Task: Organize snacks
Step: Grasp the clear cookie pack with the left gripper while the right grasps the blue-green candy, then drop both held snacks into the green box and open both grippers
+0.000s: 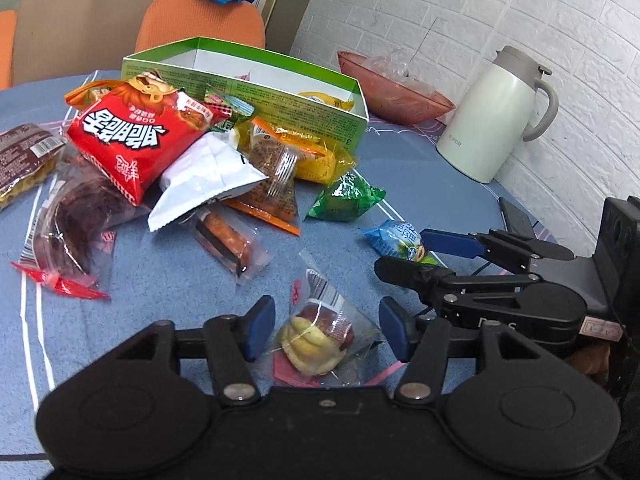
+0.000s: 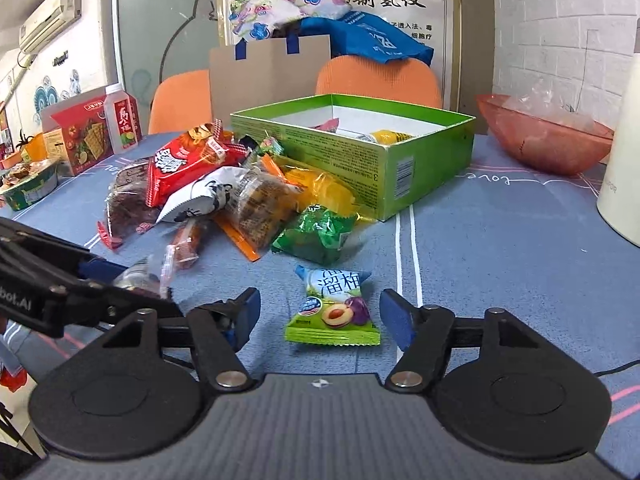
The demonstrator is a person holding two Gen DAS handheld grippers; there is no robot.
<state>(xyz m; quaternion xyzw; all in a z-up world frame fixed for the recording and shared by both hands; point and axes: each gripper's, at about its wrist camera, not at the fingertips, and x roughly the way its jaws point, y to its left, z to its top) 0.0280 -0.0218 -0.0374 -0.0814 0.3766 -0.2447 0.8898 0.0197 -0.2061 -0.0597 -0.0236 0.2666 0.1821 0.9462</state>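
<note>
My left gripper (image 1: 326, 330) is open, low over the blue tablecloth. A clear packet with a yellow and red snack (image 1: 316, 340) lies between its blue pads, apart from both. My right gripper (image 2: 320, 316) is open too, and a blue-green plum candy packet (image 2: 334, 304) lies on the cloth between its pads, untouched. That packet (image 1: 396, 240) also shows in the left wrist view, by the right gripper's fingers (image 1: 448, 242). An open green box (image 2: 360, 160) stands behind, with a few packets inside. A heap of snacks lies in front of it, with a red bag (image 1: 120, 140), a white bag (image 1: 208, 184) and a green packet (image 2: 316, 236).
A cream thermos jug (image 1: 492, 116) and a pink bowl (image 1: 392, 88) holding plastic wrap stand at the right by the white brick wall. Orange chairs (image 2: 376, 80) sit behind the table. A cracker box (image 2: 84, 136) and a bottle (image 2: 122, 118) stand at the far left.
</note>
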